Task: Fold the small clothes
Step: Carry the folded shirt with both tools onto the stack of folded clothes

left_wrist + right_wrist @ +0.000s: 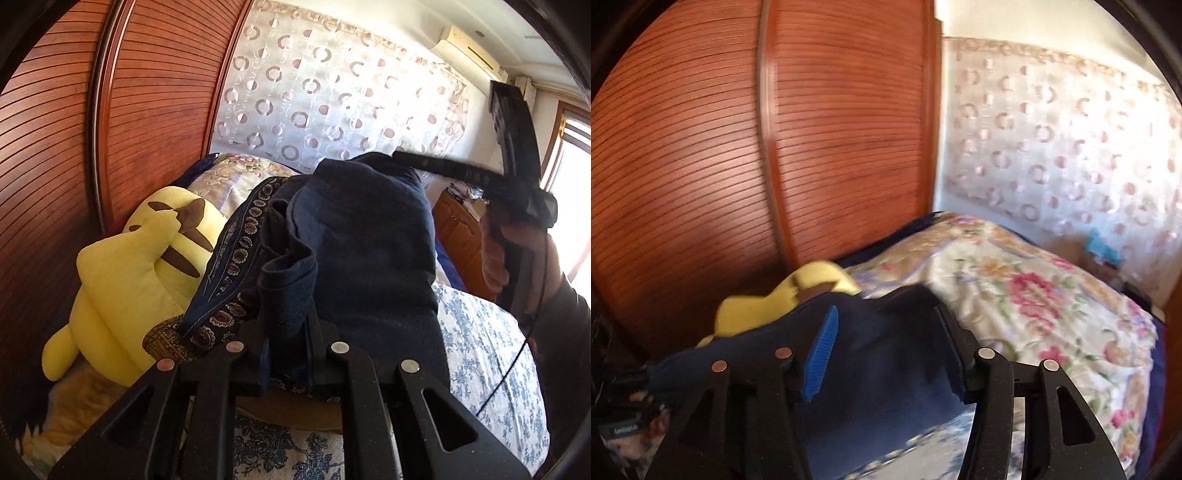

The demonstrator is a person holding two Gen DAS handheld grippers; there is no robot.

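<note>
A plain navy garment (362, 236) hangs bunched and raised above the bed. My left gripper (286, 332) is shut on its lower folds, which are pinched between the black fingers. A second dark cloth with a round medallion print (236, 240) drapes beside it on the left. In the right wrist view the same navy garment (886, 362) lies between the spread fingers of my right gripper (886, 314). Its blue pad (822, 354) stands apart from the cloth, so that gripper is open. A person's hand (495, 254) holding the right gripper shows at the right of the left wrist view.
A yellow plush toy (147, 266) lies left of the clothes against the slatted wooden wardrobe doors (74, 147). The bed has a blue floral sheet (480, 350) and a flowered quilt (1015, 295). A wooden nightstand (458, 236) stands behind, under a patterned curtain (332, 92).
</note>
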